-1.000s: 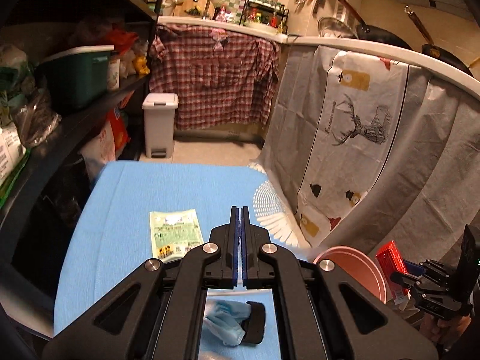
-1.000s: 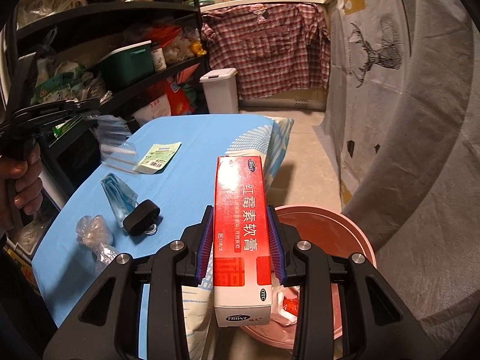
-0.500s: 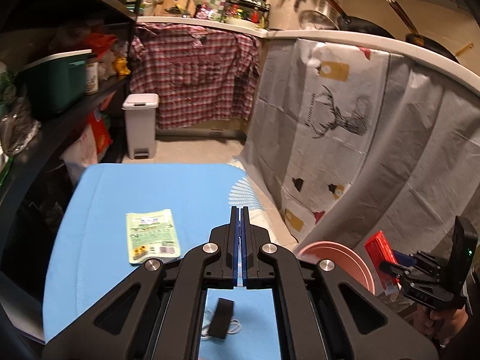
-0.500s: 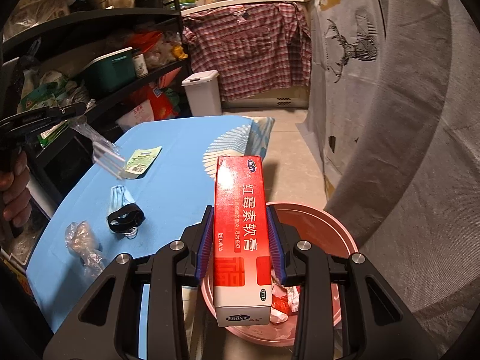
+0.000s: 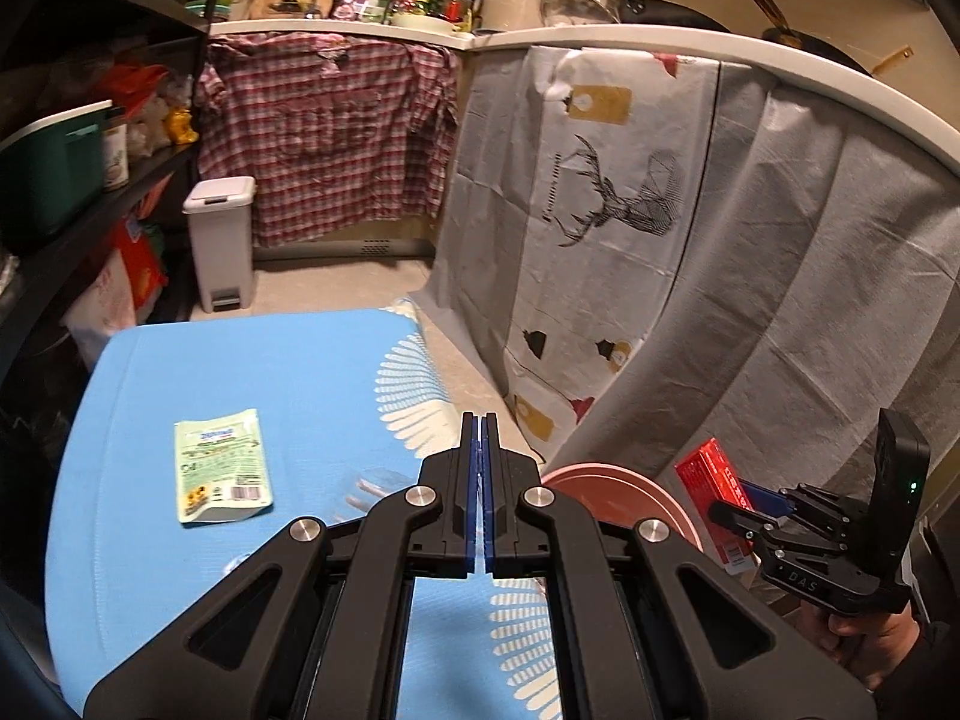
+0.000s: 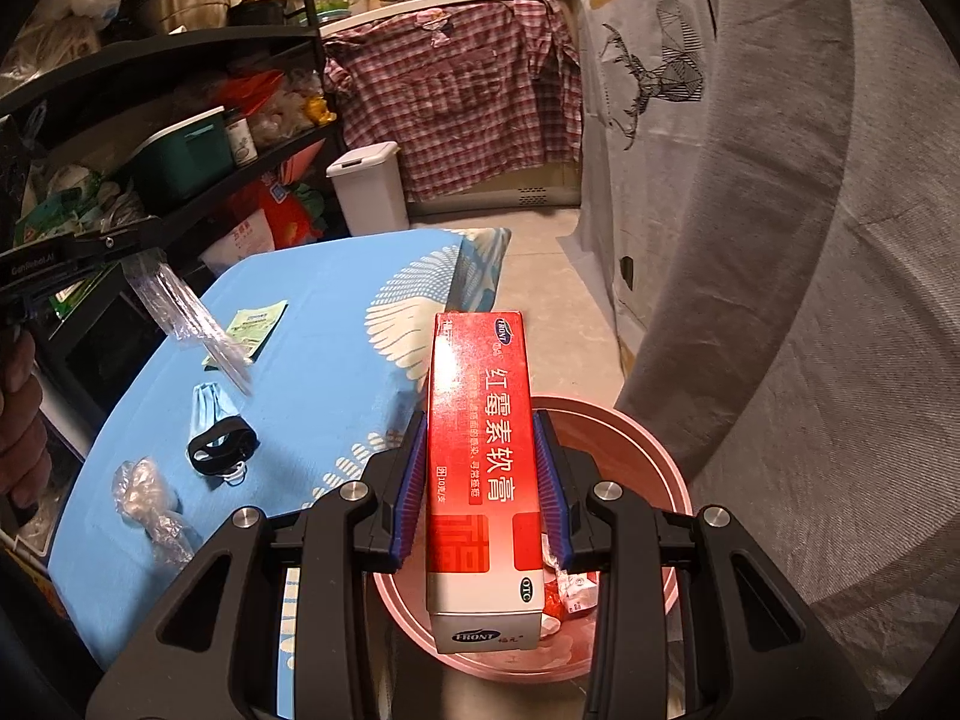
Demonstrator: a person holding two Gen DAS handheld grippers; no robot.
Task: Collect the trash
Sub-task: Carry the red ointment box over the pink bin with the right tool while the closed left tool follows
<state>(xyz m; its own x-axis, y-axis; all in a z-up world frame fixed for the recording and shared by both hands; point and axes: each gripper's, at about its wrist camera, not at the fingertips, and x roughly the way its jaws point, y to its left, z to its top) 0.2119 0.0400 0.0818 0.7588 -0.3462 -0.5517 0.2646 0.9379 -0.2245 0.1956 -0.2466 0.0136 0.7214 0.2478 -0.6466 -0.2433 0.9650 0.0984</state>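
Observation:
My right gripper (image 6: 481, 429) is shut on a long red medicine box (image 6: 480, 384) and holds it upright over the pink bin (image 6: 651, 450), which has scraps inside. In the left wrist view, that box (image 5: 708, 471) and gripper (image 5: 735, 507) sit beside the bin (image 5: 612, 480). My left gripper (image 5: 482, 438) is shut on a clear plastic wrapper (image 6: 186, 312) that dangles from it above the blue table (image 5: 270, 372). A green packet (image 5: 222, 465), a blue face mask (image 6: 207, 405), a black strap (image 6: 222, 450) and crumpled clear plastic (image 6: 144, 492) lie on the table.
Dark shelves (image 6: 180, 120) packed with goods run along the table's left side. A white pedal bin (image 5: 219, 240) stands on the floor beyond it, before a hanging plaid shirt (image 5: 324, 132). Grey printed cloth (image 5: 660, 240) drapes over the counter on the right.
My left gripper has swung right toward the pink bin with the wrapper; the mask and black strap dropped out of its view. My right gripper carried the box further over the bin.

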